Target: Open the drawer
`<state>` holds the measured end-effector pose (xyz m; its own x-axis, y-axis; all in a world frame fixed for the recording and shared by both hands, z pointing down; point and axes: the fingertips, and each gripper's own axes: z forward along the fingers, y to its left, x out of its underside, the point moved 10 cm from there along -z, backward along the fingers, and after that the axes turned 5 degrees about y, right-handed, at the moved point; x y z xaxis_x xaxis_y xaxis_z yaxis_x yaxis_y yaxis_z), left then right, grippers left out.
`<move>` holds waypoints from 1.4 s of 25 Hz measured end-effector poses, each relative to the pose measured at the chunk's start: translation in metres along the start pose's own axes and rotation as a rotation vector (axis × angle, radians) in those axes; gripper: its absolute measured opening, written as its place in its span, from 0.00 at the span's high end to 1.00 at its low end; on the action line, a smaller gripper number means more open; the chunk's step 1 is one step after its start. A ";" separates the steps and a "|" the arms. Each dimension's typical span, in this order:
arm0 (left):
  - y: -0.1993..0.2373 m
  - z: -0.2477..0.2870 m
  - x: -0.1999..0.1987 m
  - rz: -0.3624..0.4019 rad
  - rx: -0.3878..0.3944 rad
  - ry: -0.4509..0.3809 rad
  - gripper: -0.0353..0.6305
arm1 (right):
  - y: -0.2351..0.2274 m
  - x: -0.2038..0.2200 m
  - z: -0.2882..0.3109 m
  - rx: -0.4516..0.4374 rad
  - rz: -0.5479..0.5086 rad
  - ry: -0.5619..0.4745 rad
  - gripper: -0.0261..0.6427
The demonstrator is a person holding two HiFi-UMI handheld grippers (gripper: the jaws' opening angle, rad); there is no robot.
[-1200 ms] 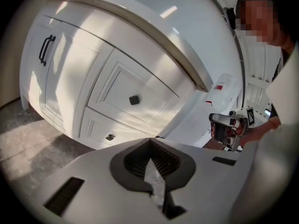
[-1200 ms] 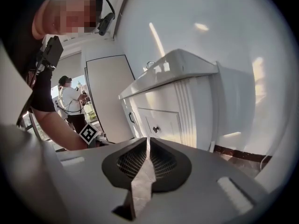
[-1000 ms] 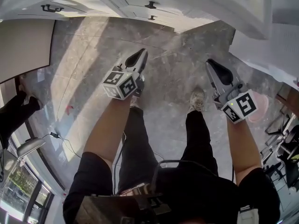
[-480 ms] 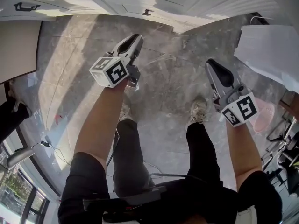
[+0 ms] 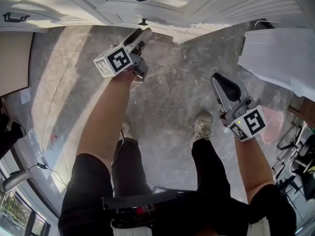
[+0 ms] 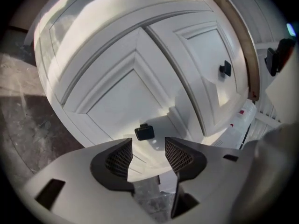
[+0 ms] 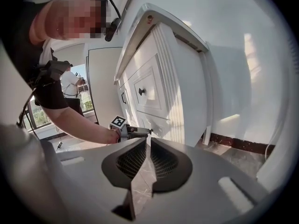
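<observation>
Head view: the left gripper [image 5: 142, 35] reaches low at the white cabinet [image 5: 197, 4], its tips seemingly just short of the drawer knob [image 5: 143, 21]. The right gripper [image 5: 220, 80] hangs well away from that knob, over grey marbled floor [image 5: 177, 97].

Left gripper view: its jaws have just been opening and stand spread. The small, dark, squarish knob sits just beyond the mesh-textured pads [image 6: 120, 158], not between them. The drawer front [image 6: 117, 97] is smooth, painted, and panelled. Advance until the knob sits deep between the pads, close squarely, then pull straight out.

Right gripper view: jaws pressed together, empty, far from the knob.
</observation>
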<state>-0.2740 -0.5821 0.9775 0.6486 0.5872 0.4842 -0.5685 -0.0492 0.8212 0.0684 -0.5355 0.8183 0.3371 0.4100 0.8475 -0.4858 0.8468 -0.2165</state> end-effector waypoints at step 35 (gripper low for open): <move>0.006 0.019 -0.024 -0.036 -0.019 0.063 0.74 | 0.004 -0.006 0.021 0.003 -0.034 0.011 0.96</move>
<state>-0.2840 -0.6116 0.9765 0.6358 0.6384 0.4338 -0.5550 -0.0125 0.8318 0.0471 -0.5420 0.8223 0.3626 0.3849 0.8488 -0.4763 0.8593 -0.1862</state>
